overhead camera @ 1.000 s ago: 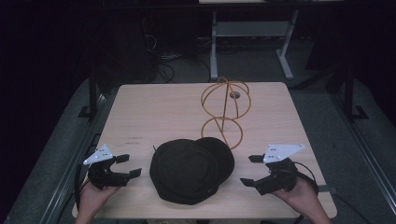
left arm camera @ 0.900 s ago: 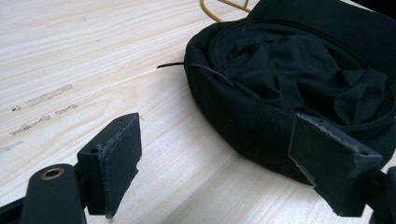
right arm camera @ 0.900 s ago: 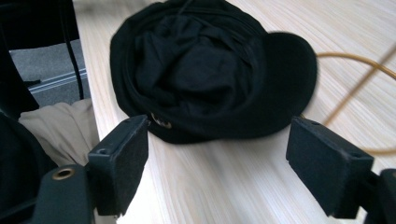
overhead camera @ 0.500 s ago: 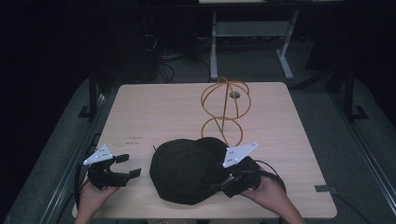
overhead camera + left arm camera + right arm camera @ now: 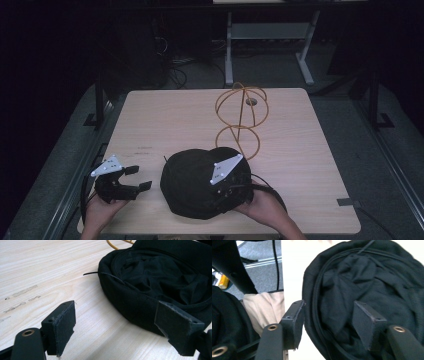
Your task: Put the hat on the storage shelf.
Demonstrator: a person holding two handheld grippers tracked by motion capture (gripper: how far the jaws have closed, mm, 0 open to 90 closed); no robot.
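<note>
Right tool [image 5: 231, 192] gapes astride the black hat's [image 5: 192, 182] rim; left tool [image 5: 134, 179] gapes beside it — wire stand [image 5: 241, 120] behind.

Looks like a dim lab or workshop: pale wooden desk [image 5: 165, 120] on grey carpet [image 5: 350, 135], cables [image 5: 172, 60] and white desk legs [image 5: 270, 37] at the far side.

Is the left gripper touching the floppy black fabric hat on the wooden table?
Apart. In the high view, bare wood shows between the open left gripper and the black fabric hat.
</note>
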